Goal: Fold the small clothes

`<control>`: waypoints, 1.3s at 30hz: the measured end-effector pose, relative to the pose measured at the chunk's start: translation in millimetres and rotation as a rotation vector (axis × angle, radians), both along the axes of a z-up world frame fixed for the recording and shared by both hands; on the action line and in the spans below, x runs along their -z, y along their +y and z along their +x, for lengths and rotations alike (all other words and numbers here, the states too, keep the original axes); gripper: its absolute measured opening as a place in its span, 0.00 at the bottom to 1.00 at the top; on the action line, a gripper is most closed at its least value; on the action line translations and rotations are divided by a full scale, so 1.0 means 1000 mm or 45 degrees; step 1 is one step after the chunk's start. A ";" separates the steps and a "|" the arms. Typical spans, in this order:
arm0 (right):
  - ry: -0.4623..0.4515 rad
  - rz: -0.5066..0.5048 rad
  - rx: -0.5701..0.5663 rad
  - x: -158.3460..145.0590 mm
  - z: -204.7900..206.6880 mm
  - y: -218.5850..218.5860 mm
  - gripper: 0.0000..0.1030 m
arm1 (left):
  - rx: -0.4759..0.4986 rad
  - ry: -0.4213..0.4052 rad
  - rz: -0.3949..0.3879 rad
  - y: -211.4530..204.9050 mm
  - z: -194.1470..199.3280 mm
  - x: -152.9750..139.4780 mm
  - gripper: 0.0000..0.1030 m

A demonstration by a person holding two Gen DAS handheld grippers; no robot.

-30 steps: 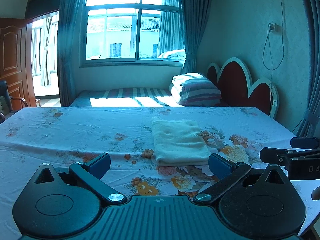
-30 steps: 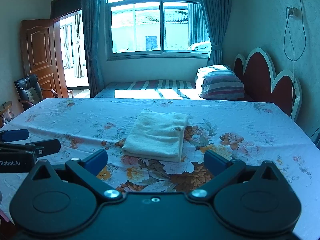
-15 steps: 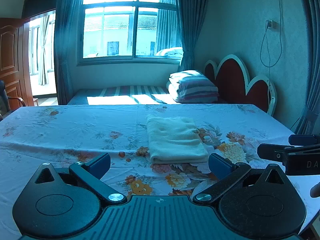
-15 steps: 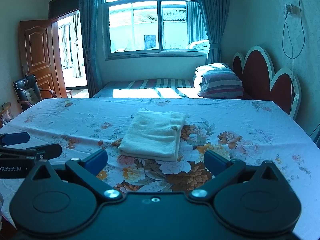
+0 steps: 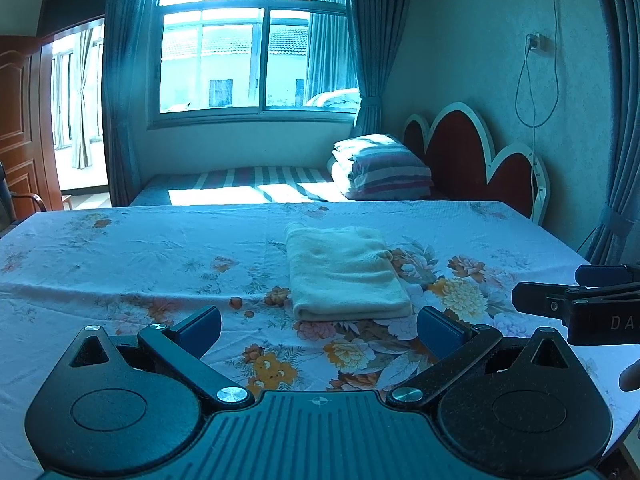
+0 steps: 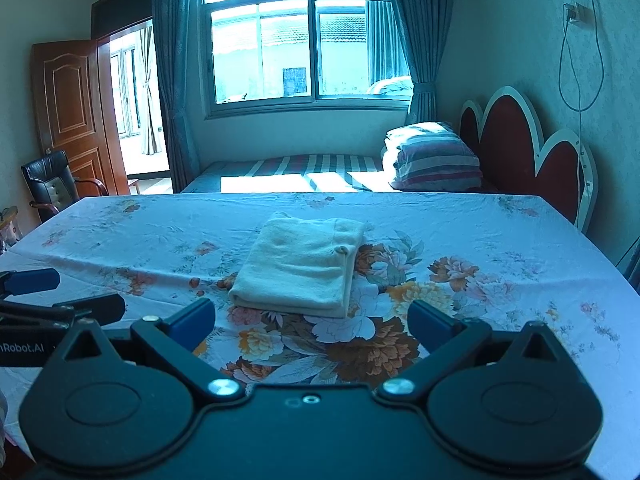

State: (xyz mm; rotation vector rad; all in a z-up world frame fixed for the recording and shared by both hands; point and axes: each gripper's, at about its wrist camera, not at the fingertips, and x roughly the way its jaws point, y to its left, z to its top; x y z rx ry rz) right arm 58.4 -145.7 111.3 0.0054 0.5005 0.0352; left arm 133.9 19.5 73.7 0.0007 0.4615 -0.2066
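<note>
Faintly, "Robot.AI" shows on the left gripper [image 6: 60,296] beside the folded cloth [image 6: 300,268].

The left gripper [image 5: 319,326] and right gripper [image 6: 311,320] are held level side by side, jaws spread wide, gripping nothing.

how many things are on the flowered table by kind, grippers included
folded cream garment: 1
black two-finger grippers with blue pads, left gripper and right gripper, both open and empty: 2
flowered tablecloth: 1
total: 4
</note>
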 end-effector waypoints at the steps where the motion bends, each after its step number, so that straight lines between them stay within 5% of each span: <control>1: 0.000 0.003 -0.001 0.000 0.000 0.000 1.00 | 0.001 0.001 0.000 0.000 0.000 0.000 1.00; 39: 0.009 -0.008 0.013 0.005 0.005 -0.003 1.00 | 0.035 -0.010 0.012 0.000 0.009 0.006 1.00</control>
